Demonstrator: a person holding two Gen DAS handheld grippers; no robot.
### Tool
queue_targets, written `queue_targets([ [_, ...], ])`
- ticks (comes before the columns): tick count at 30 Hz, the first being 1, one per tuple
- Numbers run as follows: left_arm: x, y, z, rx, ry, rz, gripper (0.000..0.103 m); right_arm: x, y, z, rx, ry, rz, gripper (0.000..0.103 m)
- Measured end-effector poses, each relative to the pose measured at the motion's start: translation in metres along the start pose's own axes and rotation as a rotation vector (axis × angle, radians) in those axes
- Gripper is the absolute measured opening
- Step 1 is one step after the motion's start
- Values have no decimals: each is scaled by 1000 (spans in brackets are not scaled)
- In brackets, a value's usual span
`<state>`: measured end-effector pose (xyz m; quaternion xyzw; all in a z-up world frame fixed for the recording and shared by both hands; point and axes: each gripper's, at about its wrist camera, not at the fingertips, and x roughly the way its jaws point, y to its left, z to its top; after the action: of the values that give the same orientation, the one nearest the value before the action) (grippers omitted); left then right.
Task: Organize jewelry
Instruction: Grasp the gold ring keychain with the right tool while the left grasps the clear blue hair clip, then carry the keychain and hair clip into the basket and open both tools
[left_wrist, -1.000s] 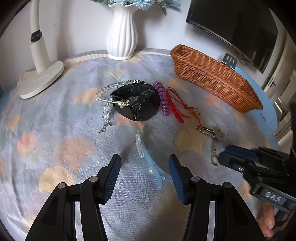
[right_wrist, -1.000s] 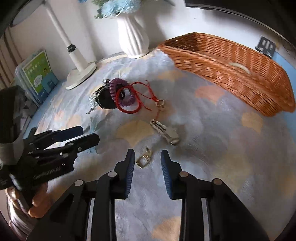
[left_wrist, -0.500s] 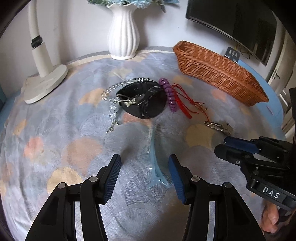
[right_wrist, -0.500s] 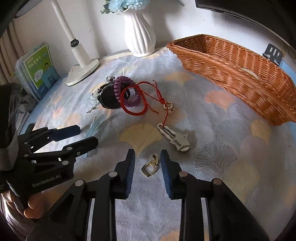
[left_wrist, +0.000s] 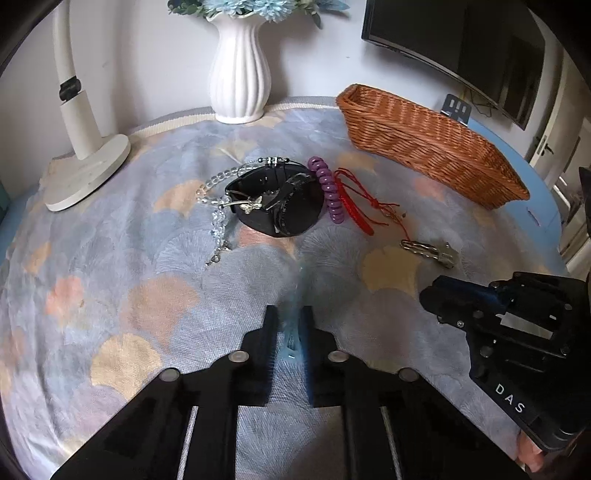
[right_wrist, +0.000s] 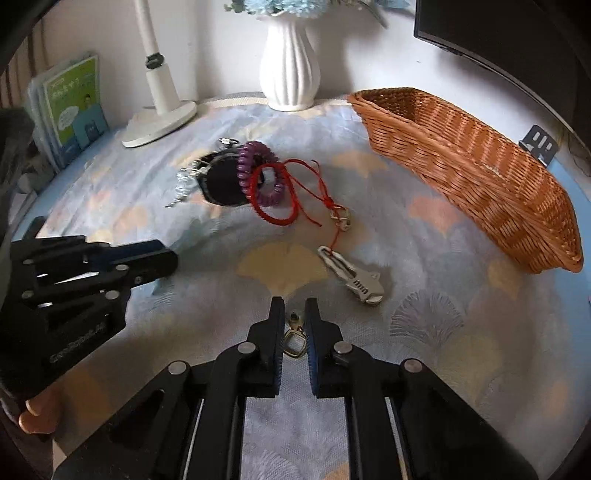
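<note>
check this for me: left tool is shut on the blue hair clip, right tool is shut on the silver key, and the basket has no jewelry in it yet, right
Not quite. The right tool is closing on the small gold clasp, not the key, which lies free on the cloth just beyond it, as the right wrist view shows. The rest holds: the left tool is shut on the hair clip, and the basket shows no jewelry.

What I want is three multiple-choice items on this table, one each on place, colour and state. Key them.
1. The purple coil tie lies
A. in the basket
B. beside the black watch
C. under the lamp

2. The cord bracelet is
A. red
B. green
C. white

3. The left tool is
A. open over bare cloth
B. shut on the blue hair clip
C. shut on the key

Key:
1 B, the coil rests against the watch's side.
2 A, its loop and loose cords are red.
3 B, the clip sits pinched between its pads.
</note>
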<state>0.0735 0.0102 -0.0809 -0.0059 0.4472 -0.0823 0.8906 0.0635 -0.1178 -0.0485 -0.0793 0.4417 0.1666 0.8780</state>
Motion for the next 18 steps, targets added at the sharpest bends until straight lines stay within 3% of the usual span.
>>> queue_targets([
  [2, -3, 1, -1, -7, -4, -5, 11, -8, -6, -1, 24, -14, 31, 12],
  [8, -26, -3, 0, -27, -38, -124, 11, -39, -36, 1, 114, -63, 108, 12],
  [18, -62, -56, 40, 88, -105, -126, 11, -100, -108, 23, 256, -211, 249, 12],
])
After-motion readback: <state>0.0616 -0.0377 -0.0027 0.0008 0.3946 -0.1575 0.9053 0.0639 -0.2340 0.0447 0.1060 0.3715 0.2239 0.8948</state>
